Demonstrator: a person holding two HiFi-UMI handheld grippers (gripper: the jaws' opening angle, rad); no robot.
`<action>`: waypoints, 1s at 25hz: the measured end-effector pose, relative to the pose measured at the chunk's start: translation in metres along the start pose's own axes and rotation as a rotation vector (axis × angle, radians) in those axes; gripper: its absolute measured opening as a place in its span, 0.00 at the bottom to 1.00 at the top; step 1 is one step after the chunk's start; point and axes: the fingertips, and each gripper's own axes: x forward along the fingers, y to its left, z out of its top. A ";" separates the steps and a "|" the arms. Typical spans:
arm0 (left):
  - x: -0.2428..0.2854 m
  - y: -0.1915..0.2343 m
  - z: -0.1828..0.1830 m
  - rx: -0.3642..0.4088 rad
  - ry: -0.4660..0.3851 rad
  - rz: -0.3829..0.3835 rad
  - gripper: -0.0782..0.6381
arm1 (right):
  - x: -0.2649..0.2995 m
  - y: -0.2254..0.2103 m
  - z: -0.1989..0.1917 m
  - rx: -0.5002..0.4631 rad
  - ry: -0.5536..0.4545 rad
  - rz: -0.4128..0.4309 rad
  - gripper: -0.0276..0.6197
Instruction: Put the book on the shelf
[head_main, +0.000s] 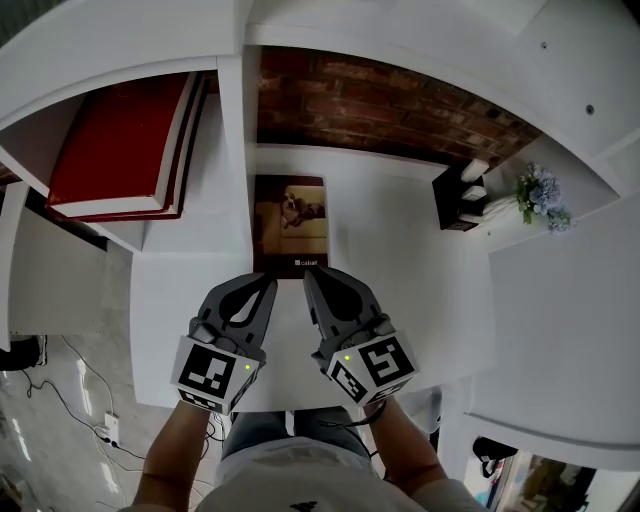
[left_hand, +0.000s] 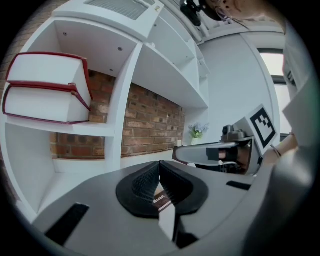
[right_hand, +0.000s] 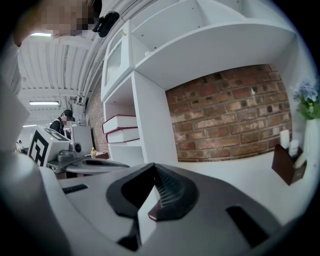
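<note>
Nearest the head camera are the two grippers, side by side over the near edge of the desk; the left gripper (head_main: 269, 283) has its jaws closed tip to tip with nothing between them; the right gripper (head_main: 309, 274) is the same, jaws together and empty; in each gripper view only a narrow gap below the meeting tips shows white desk and a corner of the book. The white shelf unit (head_main: 232, 120) fills the top and sides of the head view; the white desk (head_main: 390, 260) runs back under it to a brick wall (head_main: 380, 100). In the left compartment two red books (head_main: 120, 140) lie stacked one on the other. The book (head_main: 290, 225), dark-covered with a picture on its front, lies flat on the desk by the unit's upright, just ahead of both grippers' tips; whether the tips touch its near edge I cannot tell. Well to the right stands a dark holder (head_main: 458, 200) with white things in it; just beside it is a small bunch of pale flowers (head_main: 540, 195).
</note>
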 end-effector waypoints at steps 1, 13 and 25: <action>0.001 0.001 -0.002 -0.003 0.003 0.000 0.13 | 0.001 -0.001 -0.004 0.005 0.007 -0.003 0.06; 0.013 0.010 -0.042 -0.065 0.093 0.009 0.13 | 0.011 -0.010 -0.039 0.039 0.079 -0.005 0.06; 0.021 0.017 -0.079 -0.081 0.191 0.006 0.13 | 0.014 -0.022 -0.068 0.052 0.136 -0.016 0.06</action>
